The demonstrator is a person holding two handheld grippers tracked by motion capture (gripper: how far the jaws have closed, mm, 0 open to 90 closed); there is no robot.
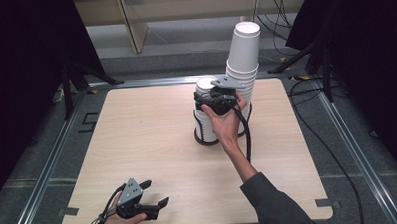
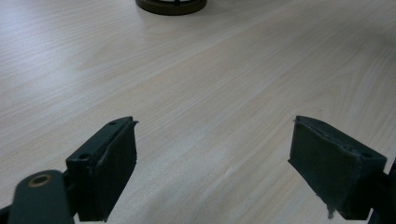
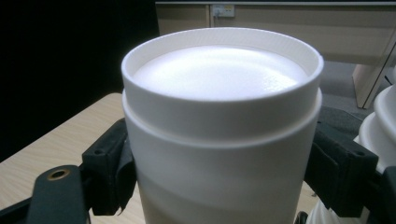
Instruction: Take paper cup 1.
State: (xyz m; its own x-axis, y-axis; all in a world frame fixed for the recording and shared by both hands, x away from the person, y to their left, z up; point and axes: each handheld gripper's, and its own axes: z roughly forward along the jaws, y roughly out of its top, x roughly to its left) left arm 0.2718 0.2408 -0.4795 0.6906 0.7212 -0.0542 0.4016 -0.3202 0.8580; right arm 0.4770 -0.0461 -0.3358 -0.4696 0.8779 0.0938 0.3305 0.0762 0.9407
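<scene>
Pale wooden table (image 1: 137, 144) — left gripper (image 1: 157, 193) released, right gripper (image 1: 206, 99) grasping white cup (image 3: 219, 130).

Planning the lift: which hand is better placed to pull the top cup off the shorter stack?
Right: the right tongs clasp the top cup; the left tongs lie open near the table's front edge.

You had even overhead light on the pale table (image 1: 152, 143), dark surroundings at both sides, soft shadows under the cup stacks (image 1: 242, 65), a blown-out white cup (image 3: 222, 121) up close, and slightly blurred near jaws.
</scene>
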